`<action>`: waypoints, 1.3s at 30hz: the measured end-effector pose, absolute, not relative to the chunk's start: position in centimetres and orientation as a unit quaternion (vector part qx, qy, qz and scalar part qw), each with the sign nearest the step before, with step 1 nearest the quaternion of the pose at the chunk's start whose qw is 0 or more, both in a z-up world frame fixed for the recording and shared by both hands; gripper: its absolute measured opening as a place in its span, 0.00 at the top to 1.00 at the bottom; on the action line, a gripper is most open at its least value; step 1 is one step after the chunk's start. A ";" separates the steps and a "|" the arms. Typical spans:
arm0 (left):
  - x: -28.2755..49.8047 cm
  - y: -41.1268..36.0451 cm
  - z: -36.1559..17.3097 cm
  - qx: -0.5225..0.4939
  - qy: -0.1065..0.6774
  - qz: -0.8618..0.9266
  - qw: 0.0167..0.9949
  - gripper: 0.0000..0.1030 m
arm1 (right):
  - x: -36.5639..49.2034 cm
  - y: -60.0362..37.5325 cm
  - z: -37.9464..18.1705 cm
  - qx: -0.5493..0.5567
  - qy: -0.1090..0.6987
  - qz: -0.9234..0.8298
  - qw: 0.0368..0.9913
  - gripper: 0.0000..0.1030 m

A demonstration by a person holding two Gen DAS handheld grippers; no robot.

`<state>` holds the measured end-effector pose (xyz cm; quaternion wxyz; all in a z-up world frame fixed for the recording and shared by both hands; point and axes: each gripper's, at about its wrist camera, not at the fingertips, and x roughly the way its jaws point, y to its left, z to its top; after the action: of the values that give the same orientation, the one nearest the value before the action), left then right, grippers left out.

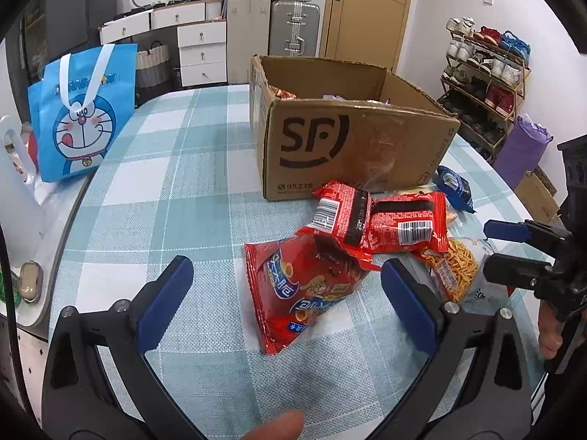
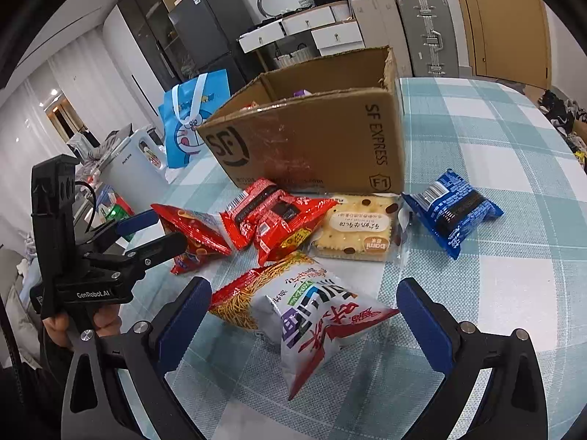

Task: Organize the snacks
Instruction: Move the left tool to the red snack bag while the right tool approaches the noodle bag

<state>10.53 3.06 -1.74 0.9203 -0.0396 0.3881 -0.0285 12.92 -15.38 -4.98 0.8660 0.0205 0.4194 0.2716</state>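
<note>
An open SF cardboard box (image 1: 352,146) stands on the checked table, with some snacks inside; it also shows in the right wrist view (image 2: 315,135). Loose snacks lie in front of it. My left gripper (image 1: 286,300) is open around a red chip bag (image 1: 301,286), not closed on it. Behind lie two small red packets (image 1: 378,220). My right gripper (image 2: 304,319) is open around a white-and-red noodle snack bag (image 2: 304,311). Beyond it lie a cracker pack (image 2: 356,231), a blue packet (image 2: 451,212) and the red packets (image 2: 271,220).
A blue Doraemon bag (image 1: 80,117) stands at the table's left edge beside a white kettle (image 2: 135,172). The checked tablecloth (image 1: 165,201) covers the table. A shoe rack (image 1: 480,84), drawers and suitcases stand beyond the table.
</note>
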 end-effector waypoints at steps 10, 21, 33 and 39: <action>11.4 3.3 -3.2 -0.040 0.403 -0.021 0.914 0.01 | 13.0 -15.1 -5.4 0.010 0.428 0.277 0.860 0.01; 11.9 3.2 -4.6 -0.038 0.411 -0.020 0.910 0.01 | 12.5 -14.2 -5.8 -0.025 0.439 0.297 0.847 0.01; 12.6 3.8 -5.3 -0.051 0.426 -0.027 0.903 0.01 | 12.5 -13.0 -6.8 -0.040 0.453 0.311 0.835 0.01; 13.0 4.1 -5.7 -0.054 0.436 -0.014 0.898 0.01 | 12.5 -12.3 -7.3 -0.050 0.450 0.300 0.839 0.01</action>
<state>13.04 4.11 -5.70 0.8984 -0.0542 0.4356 -0.0143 12.54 -12.31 -7.28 0.8393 -0.0504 0.4504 0.3005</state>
